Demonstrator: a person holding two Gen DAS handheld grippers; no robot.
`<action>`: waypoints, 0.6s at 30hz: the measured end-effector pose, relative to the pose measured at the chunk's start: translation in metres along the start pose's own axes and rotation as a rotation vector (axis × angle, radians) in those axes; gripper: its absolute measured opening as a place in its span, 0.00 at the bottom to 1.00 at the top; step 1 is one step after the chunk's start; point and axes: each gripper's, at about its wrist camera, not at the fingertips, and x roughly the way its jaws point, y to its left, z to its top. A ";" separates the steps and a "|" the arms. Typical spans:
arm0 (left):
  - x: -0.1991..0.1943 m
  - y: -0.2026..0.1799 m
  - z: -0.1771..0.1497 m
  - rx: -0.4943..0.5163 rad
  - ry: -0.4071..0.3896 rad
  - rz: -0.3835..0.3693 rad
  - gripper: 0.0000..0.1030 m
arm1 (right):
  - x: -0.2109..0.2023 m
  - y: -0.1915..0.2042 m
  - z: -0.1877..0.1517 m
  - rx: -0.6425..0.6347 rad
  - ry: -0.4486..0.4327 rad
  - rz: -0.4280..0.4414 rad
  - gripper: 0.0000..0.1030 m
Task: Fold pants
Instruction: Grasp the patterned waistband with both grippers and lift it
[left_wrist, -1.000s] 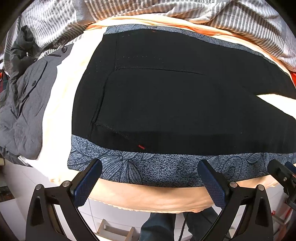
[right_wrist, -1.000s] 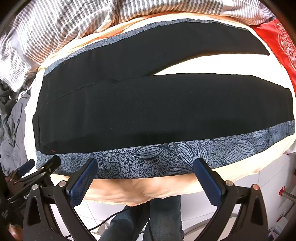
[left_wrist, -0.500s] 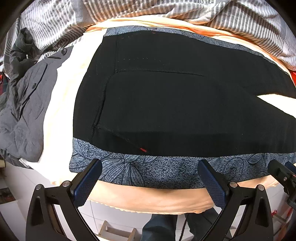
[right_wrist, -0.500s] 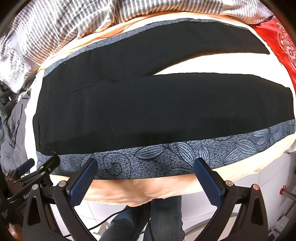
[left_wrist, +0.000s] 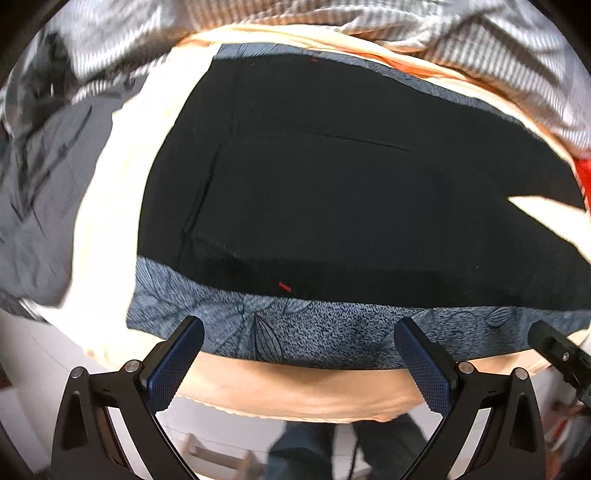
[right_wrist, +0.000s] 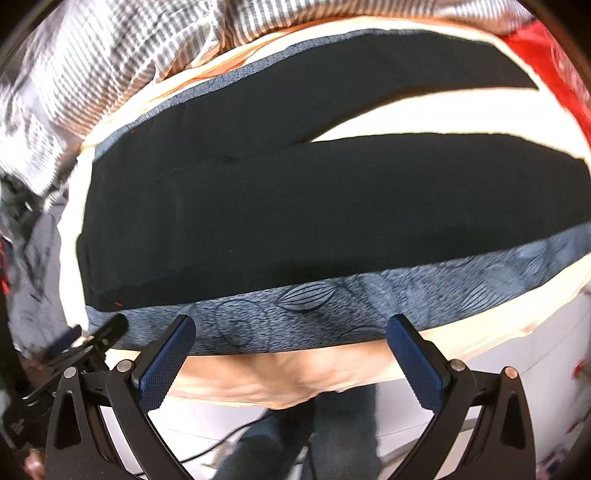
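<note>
Here the pants (right_wrist: 332, 221) lie flat on the cream bedding (right_wrist: 424, 114), waist at 9 o'clock, legs splayed toward 3 o'clock. Left gripper (left_wrist: 299, 362) and right gripper (right_wrist: 291, 358) hover at 6 o'clock over the patterned side stripe (right_wrist: 332, 314), jaws spread wide, holding nothing.

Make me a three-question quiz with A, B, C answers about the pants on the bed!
1. Where is the grey jacket?
A. left of the pants
B. on top of them
C. under them
2. What colour is the pants' side band?
A. yellow
B. blue-grey with leaves
C. plain green
3. How are both tongs, left and right?
A. shut on the pants
B. open, holding nothing
C. gripping the striped blanket

Answers:
A, it lies beside the waist end.
B, the near edge shows it.
B, their fingers stand wide apart.
</note>
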 end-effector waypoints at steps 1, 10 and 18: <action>0.001 0.005 -0.001 -0.020 0.000 -0.013 1.00 | 0.002 -0.005 -0.002 0.028 0.005 0.047 1.00; 0.015 0.035 -0.015 -0.114 0.018 -0.096 1.00 | 0.039 -0.038 -0.028 0.208 0.041 0.370 0.98; 0.032 0.059 -0.031 -0.194 0.068 -0.226 1.00 | 0.088 -0.068 -0.049 0.403 0.083 0.549 0.74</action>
